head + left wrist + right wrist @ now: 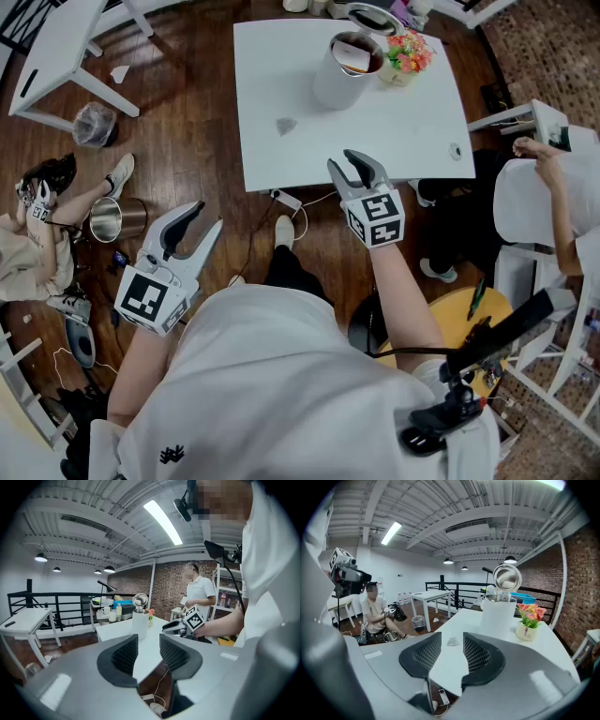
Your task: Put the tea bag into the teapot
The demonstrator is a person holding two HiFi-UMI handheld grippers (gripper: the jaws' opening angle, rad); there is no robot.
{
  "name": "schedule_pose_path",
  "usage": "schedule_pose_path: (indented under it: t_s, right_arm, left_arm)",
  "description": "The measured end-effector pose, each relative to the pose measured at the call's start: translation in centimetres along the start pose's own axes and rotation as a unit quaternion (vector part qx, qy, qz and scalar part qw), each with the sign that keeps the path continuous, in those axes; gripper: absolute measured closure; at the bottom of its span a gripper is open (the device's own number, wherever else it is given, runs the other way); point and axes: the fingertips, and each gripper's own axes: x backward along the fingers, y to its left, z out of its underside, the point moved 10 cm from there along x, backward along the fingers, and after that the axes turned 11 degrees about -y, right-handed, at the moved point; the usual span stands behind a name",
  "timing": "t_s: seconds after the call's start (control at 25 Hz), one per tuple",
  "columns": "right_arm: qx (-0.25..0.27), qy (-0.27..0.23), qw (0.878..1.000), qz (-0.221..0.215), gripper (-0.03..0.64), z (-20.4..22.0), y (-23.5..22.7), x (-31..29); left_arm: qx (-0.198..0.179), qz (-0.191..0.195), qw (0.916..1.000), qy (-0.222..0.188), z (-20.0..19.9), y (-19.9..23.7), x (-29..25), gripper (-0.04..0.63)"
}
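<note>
The white cylindrical teapot (345,67) stands at the far side of the white table (375,131) with its lid tipped open. A small pale tea bag (286,125) lies flat on the table, left of centre. My right gripper (341,159) hovers at the table's near edge, open and empty. Its own view shows the tea bag (453,641) well ahead between the open right gripper (452,633) jaws, with the teapot (499,613) beyond to the right. My left gripper (204,217) hangs open over the floor left of the table. The left gripper (149,641) view shows the teapot (139,620) far off.
A small pot of flowers (403,54) stands right beside the teapot. A person sits on the floor at left next to a metal bucket (117,218). Another person (553,197) is at the right. A second white table (56,47) stands at the far left.
</note>
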Motion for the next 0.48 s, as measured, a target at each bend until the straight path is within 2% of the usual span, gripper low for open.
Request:
schedule_pose_path:
  t_s: [0.28,0.48]
  right_arm:
    - [0.02,0.05,0.997,-0.059,0.483,3.4,-2.6,-11.6]
    - [0.03,0.079,0.992,-0.091,0.484,5.4,-3.0,-17.6]
  left_arm:
    - [0.006,-0.057,0.9983,0.009,-0.3,2.2,-1.8,0.477]
    - [0.01,-0.099,0.9949,0.019,-0.1,3.6,-2.7,0.477]
